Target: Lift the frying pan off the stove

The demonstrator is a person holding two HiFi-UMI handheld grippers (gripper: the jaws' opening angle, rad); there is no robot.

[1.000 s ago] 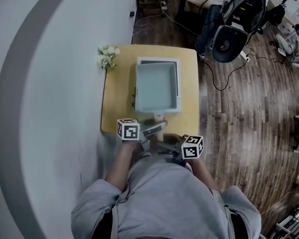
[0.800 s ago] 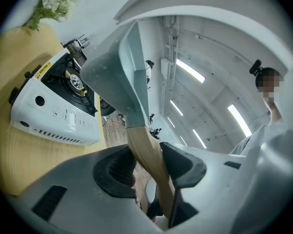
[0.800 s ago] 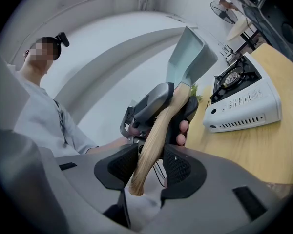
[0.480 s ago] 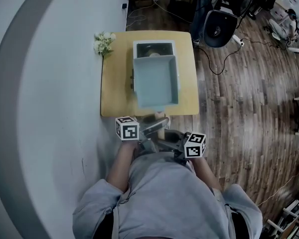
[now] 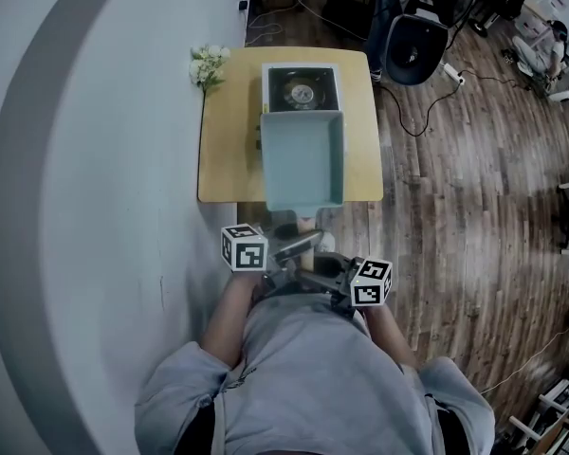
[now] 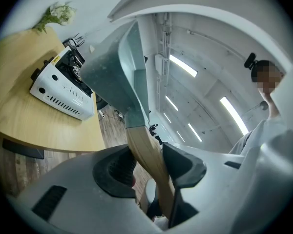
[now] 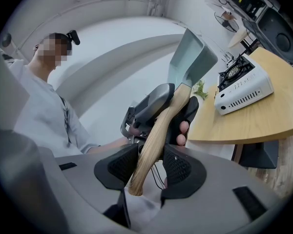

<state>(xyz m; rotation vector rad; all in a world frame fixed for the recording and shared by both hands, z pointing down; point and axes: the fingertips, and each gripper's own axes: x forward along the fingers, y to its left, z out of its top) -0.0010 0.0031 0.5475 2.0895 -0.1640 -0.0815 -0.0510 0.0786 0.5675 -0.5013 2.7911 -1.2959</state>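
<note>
Your left gripper (image 6: pixel 145 167) and right gripper (image 7: pixel 153 165): both clamped on pan (image 5: pixel 303 164) handle (image 6: pixel 136 143). Pan: raised clear of stove (image 5: pixel 302 88) on table (image 5: pixel 228 159).

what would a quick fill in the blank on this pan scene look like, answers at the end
1. The left gripper and the right gripper are both shut on the ____ handle of the frying pan.
2. The frying pan is held in the air, clear of the white ____.
3. A bunch of ____ lies at the table's far corner, by the wall.

Answers: wooden; stove; flowers
</note>
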